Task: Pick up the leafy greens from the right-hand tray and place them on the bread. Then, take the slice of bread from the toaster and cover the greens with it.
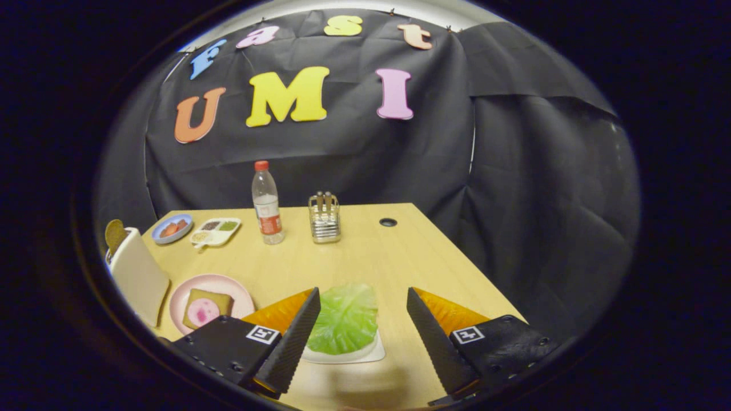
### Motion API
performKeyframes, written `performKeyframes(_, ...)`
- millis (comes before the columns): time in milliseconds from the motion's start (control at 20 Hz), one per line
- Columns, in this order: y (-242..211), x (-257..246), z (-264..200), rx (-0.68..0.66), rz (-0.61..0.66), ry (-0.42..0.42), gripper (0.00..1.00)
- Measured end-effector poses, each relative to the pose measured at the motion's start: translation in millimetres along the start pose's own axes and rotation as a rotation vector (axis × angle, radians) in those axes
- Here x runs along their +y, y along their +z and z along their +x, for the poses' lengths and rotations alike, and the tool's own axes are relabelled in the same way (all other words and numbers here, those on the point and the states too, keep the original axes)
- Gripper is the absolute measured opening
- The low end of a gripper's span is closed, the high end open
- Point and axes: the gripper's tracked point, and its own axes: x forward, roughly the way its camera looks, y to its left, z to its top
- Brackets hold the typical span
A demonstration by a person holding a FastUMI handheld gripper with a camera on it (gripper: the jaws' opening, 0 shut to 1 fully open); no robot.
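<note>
Between the two black ribbed fingers (297, 337) of the gripper (362, 337), nearer the left one, a pale green leaf of lettuce (346, 318) lies flat on a small white square tray (365, 355). Its long axis runs away from the fingers toward the far edge of the light wooden table (365, 251), its wider end nearer the fingers. The claw is spread wide and touches nothing; the left finger's tip overlaps the leaf's edge in the view, though contact cannot be told.

Left of the fingers, a pink round plate (240, 294) carries a brown slice of bread (208, 308) with a pink round topping. Beside the plate stands a cream-coloured toaster (137, 274), a dark slice (115, 234) sticking up from its slot.

Further off sit a blue round dish (171, 228), a white divided dish (216, 231), a clear plastic bottle with a red cap (266, 205) and a metal wire holder (324, 220). The bottle's label is red and white; its writing is too small to read.
</note>
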Motion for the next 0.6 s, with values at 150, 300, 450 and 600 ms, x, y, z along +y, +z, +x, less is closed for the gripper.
performKeyframes(150,-14.9,-0.9,43.0,0.096,0.003,0.012,0.94)
performKeyframes(300,-25.4,3.0,76.9,0.169,-0.017,0.032,0.94)
performKeyframes(450,-42.2,1.7,98.1,0.248,-0.052,0.01,0.94)
performKeyframes(600,-51.0,2.8,107.0,0.282,-0.066,0.009,0.91)
